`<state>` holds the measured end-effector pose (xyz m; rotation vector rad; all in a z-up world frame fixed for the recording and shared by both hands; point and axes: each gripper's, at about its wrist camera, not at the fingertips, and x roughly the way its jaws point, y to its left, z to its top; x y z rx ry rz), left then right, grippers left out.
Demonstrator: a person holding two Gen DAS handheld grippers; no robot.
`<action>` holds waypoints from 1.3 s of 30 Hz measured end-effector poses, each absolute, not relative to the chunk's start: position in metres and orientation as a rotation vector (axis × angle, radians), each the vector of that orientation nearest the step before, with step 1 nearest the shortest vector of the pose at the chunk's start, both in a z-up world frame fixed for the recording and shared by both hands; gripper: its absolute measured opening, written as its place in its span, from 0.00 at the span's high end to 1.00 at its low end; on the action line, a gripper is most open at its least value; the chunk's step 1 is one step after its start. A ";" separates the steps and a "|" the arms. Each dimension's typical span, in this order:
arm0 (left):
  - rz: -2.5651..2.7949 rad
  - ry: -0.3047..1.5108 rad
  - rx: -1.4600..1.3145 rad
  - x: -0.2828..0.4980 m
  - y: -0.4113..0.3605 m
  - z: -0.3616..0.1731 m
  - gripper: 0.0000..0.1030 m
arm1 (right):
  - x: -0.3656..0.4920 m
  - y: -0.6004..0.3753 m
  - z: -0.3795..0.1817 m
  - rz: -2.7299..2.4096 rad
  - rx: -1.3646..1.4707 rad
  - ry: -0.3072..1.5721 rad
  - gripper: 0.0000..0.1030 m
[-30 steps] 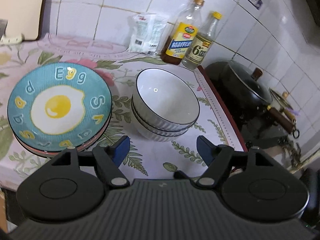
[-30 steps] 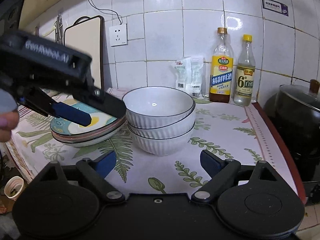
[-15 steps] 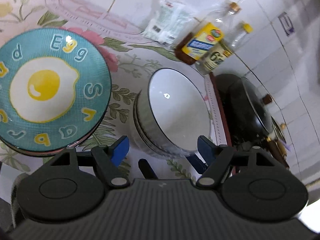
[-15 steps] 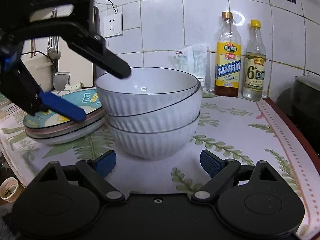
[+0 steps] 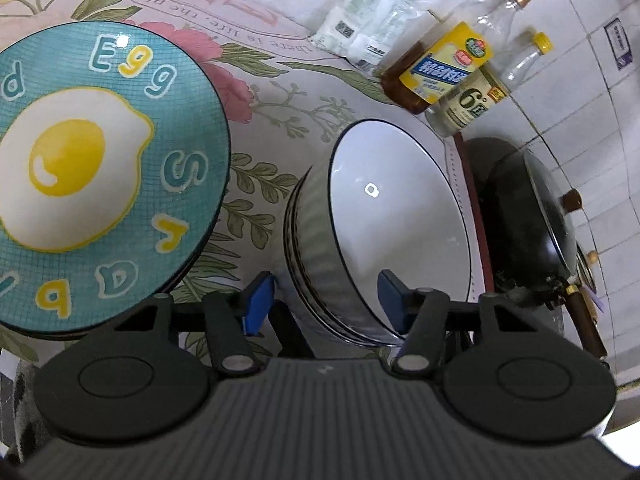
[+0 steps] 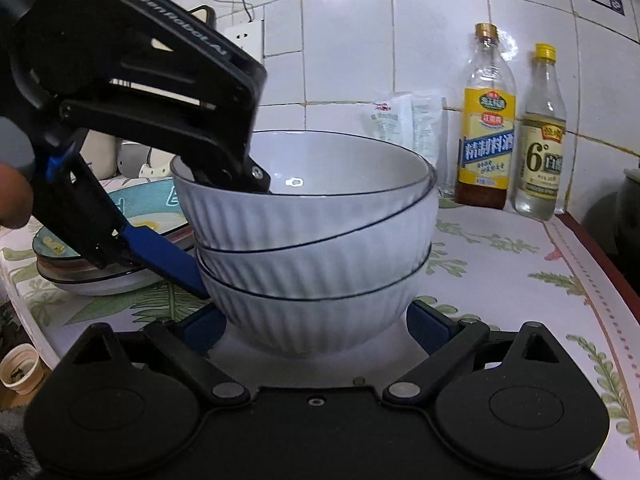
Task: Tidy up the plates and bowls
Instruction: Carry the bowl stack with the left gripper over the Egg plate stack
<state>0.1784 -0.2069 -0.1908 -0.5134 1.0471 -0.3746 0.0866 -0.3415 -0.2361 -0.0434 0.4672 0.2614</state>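
Bowls of white ribbed ceramic with thin dark rims stand nested three high [image 6: 316, 248] on a counter covered by a leaf-and-flower patterned cloth [image 6: 500, 264]. Just beside them, on the side away from the stove, sits a low pile of plates, the top one a teal round plate printed with a fried egg and letters [image 5: 92, 168].

From above, the black left gripper with blue pads [image 5: 324, 300] straddles the near wall of the top bowl: one finger reaches inside the bowl, the other lies outside along the stack's wall. Its jaws are closing with that wall between them; whether the pads already press on it cannot be told.

Low at table level, the black right gripper with blue pads [image 6: 316, 326] has its tongs spread wide on either side of the bottom bowl's base, still opening, with the bowl between them.

Against the white tiled wall [image 6: 344, 40] stand a yellow-labelled glass sauce bottle [image 6: 486, 128], a clear vinegar bottle with a yellow cap [image 6: 542, 148] and white plastic packets [image 5: 368, 28]. A dark lidded pan [image 5: 540, 220] sits beyond the cloth's edge
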 end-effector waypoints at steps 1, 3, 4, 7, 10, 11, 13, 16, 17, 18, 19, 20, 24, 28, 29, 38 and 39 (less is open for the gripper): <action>-0.364 1.048 -0.502 0.179 -0.208 -0.191 0.51 | 0.088 -0.341 -0.236 0.267 -0.048 0.467 0.04; -0.346 1.051 -0.477 0.180 -0.211 -0.191 0.54 | 0.091 -0.342 -0.235 0.279 -0.053 0.470 0.03; -0.339 1.052 -0.475 0.181 -0.212 -0.191 0.55 | 0.091 -0.342 -0.235 0.284 -0.053 0.471 0.03; -0.321 1.054 -0.481 0.184 -0.213 -0.193 0.54 | 0.093 -0.344 -0.235 0.294 -0.040 0.476 0.03; -0.310 1.045 -0.492 0.184 -0.213 -0.195 0.54 | 0.095 -0.345 -0.235 0.301 -0.021 0.489 0.03; -0.309 1.040 -0.488 0.183 -0.213 -0.195 0.54 | 0.096 -0.345 -0.234 0.302 -0.014 0.494 0.03; -0.307 1.031 -0.477 0.183 -0.215 -0.195 0.54 | 0.099 -0.345 -0.234 0.302 -0.009 0.505 0.03; -0.309 1.025 -0.463 0.184 -0.217 -0.195 0.54 | 0.102 -0.344 -0.234 0.301 -0.010 0.518 0.03; -0.310 1.026 -0.463 0.184 -0.217 -0.195 0.54 | 0.103 -0.344 -0.234 0.305 -0.008 0.520 0.03; -0.310 1.029 -0.460 0.185 -0.217 -0.195 0.54 | 0.103 -0.345 -0.234 0.308 -0.006 0.521 0.03; -0.312 1.028 -0.455 0.185 -0.217 -0.194 0.54 | 0.103 -0.345 -0.234 0.308 -0.006 0.520 0.03; -0.316 1.023 -0.448 0.184 -0.218 -0.194 0.54 | 0.103 -0.345 -0.234 0.305 -0.004 0.518 0.03; -0.335 1.007 -0.404 0.181 -0.221 -0.193 0.53 | 0.102 -0.346 -0.235 0.297 0.004 0.509 0.03; -0.359 1.010 -0.370 0.182 -0.224 -0.192 0.54 | 0.100 -0.347 -0.235 0.284 0.008 0.499 0.03; -0.363 1.010 -0.363 0.181 -0.225 -0.191 0.54 | 0.100 -0.348 -0.235 0.281 0.009 0.495 0.03; -0.398 0.976 -0.304 0.173 -0.226 -0.176 0.54 | 0.091 -0.344 -0.224 0.252 0.017 0.472 0.03; -0.401 0.972 -0.300 0.172 -0.224 -0.172 0.54 | 0.090 -0.343 -0.220 0.251 0.016 0.468 0.03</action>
